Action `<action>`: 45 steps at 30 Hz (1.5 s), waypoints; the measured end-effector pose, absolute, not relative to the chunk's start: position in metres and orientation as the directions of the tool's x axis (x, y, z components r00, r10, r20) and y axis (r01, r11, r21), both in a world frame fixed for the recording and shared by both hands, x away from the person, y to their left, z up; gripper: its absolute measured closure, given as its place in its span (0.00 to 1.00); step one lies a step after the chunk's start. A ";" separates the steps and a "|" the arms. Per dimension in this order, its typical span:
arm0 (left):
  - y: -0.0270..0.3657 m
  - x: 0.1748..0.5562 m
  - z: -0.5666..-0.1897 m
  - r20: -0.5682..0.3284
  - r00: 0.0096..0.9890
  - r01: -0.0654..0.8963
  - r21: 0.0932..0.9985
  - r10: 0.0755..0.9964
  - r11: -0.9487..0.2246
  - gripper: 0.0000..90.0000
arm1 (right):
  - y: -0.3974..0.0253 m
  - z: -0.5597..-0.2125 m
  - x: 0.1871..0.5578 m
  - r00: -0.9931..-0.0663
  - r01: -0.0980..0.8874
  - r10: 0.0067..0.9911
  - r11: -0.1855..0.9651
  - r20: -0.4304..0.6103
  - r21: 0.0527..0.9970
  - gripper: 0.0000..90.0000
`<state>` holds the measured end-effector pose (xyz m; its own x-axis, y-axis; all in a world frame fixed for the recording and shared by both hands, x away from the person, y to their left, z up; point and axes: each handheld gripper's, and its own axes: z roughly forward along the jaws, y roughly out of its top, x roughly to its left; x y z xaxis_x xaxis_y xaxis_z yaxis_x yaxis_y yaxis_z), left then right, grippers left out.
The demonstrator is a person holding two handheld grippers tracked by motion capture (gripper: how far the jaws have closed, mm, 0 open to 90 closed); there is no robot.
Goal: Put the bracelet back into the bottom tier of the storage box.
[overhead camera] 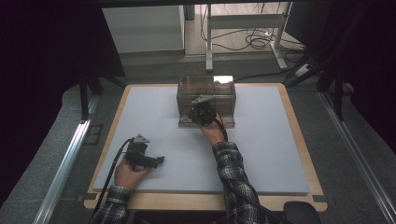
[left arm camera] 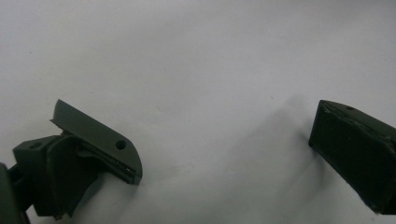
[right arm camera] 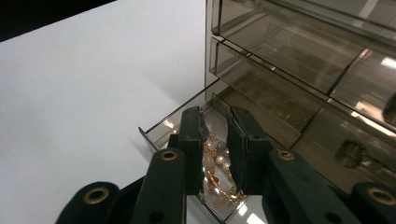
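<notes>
Right claw (right arm camera: pixel 215 154) is over the pulled-out bottom drawer (right arm camera: pixel 159 128) of a clear smoked-plastic drawer box (overhead camera: pixel 206 100) at the far middle of the worktop (overhead camera: pixel 280 154). Jaws are narrowed w/ a small gap, straddling a gold-and-pearl bead chain (right arm camera: pixel 215 161) lying in the drawer; can't tell if they actually pinch it yet. Left claw (overhead camera: pixel 159 160) rests low on the near-left worktop, jaws spread wide, holding nothing.

Step in hand, as I read it: picking the chain out of the drawer, or dropping it in. Next move probably needs a firm squeeze on the beads, then a straight lift clear of the drawer front. No brand, label or writing readable anywhere.
</notes>
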<state>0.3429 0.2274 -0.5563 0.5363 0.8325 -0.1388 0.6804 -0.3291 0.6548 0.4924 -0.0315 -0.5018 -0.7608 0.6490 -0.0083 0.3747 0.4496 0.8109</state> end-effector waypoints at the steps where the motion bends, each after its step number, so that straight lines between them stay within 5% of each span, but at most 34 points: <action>1: 0.227 0.343 -0.556 -0.139 0.536 0.680 0.655 0.833 -0.329 0.00 | -0.032 -0.501 0.492 -0.761 0.375 0.649 0.450 -0.007 0.811 0.82; 45: 0.227 0.343 -0.556 -0.139 0.536 0.680 0.655 0.833 -0.329 0.00 | -0.047 -0.488 0.469 -0.780 0.375 0.625 0.489 -0.016 0.787 0.56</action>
